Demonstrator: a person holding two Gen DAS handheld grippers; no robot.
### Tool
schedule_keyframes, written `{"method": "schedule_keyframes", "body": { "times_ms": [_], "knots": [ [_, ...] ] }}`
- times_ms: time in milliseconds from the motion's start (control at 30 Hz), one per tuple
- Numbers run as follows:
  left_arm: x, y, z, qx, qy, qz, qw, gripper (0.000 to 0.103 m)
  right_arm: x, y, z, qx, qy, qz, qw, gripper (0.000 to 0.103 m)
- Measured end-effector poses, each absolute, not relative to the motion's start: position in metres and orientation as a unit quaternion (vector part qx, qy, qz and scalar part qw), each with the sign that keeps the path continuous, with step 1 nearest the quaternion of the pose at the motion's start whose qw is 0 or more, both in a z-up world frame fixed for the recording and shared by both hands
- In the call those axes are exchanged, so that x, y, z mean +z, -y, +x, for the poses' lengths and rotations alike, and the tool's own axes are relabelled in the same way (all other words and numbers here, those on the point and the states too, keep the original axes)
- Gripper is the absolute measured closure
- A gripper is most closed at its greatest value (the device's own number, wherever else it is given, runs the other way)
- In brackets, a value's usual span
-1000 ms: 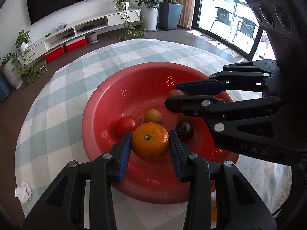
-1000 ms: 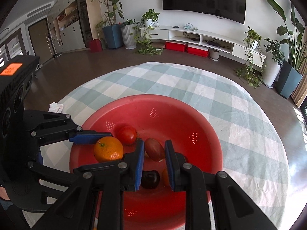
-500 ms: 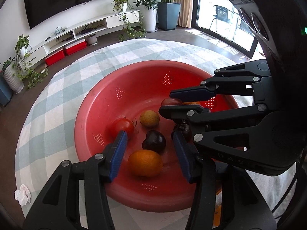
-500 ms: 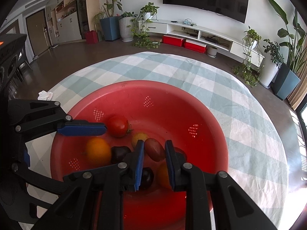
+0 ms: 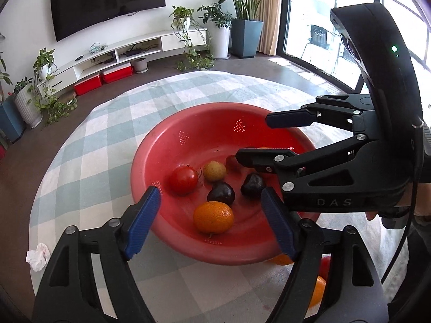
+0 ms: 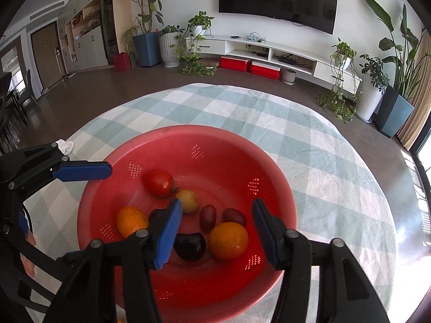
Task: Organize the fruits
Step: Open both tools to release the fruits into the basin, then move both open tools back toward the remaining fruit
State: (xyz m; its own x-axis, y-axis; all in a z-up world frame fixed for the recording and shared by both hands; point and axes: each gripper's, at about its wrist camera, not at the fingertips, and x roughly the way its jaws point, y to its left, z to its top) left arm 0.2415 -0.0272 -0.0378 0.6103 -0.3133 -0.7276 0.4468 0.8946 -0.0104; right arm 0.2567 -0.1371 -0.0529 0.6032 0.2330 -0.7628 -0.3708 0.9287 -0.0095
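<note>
A red perforated bowl [image 5: 188,140] [image 6: 223,145] sits on the checked tablecloth. It holds a tomato [image 5: 183,179] [image 6: 160,183], a yellow fruit [image 5: 214,171] [image 6: 188,201], two dark plums [image 5: 221,193] [image 6: 189,245], two reddish oval fruits [image 6: 207,217] and two oranges [image 5: 213,217] [image 6: 228,240]. My left gripper [image 5: 210,219] is open and empty above the bowl's near rim, over one orange. My right gripper [image 6: 215,232] is open and empty over the bowl, above the other orange and a plum; it also shows in the left wrist view [image 5: 269,137].
More fruit, orange [image 5: 316,290] and red [image 5: 324,265], lies on the cloth beside the bowl near me. A crumpled white tissue [image 5: 38,253] [image 6: 64,145] lies at the table's edge. The round table's edge drops to a dark floor all around.
My left gripper let go of the orange, which now lies in the bowl, and opened wide while pulling back. My right gripper opened from shut, and a second orange lies below it.
</note>
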Motion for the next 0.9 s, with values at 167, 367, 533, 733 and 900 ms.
{"method": "schedule_keyframes", "body": {
  "times_ms": [167,367,533,733,900],
  "knots": [
    [-0.017,0.014,0.21,-0.215,-0.352,0.068,0.908,0.004,-0.035,0.144,0.241,0.165,-0.398,-0.079,0.899,0.029],
    [-0.007,0.015,0.165,-0.235,-0.323,0.073,0.914,0.0,-0.015,0.156,0.211,0.173,-0.384,-0.032,0.906,0.016],
    [-0.012,0.02,0.123,-0.248,-0.307,0.097,0.914,0.0,-0.002,0.171,0.177,0.182,-0.365,0.026,0.912,0.005],
    [-0.031,0.026,0.081,-0.259,-0.319,0.12,0.904,0.0,-0.001,0.189,0.125,0.188,-0.358,0.085,0.91,0.003],
    [-0.051,0.03,0.074,-0.291,-0.371,0.103,0.876,0.0,-0.015,0.196,0.076,0.16,-0.366,0.126,0.908,0.003]
  ]
}}
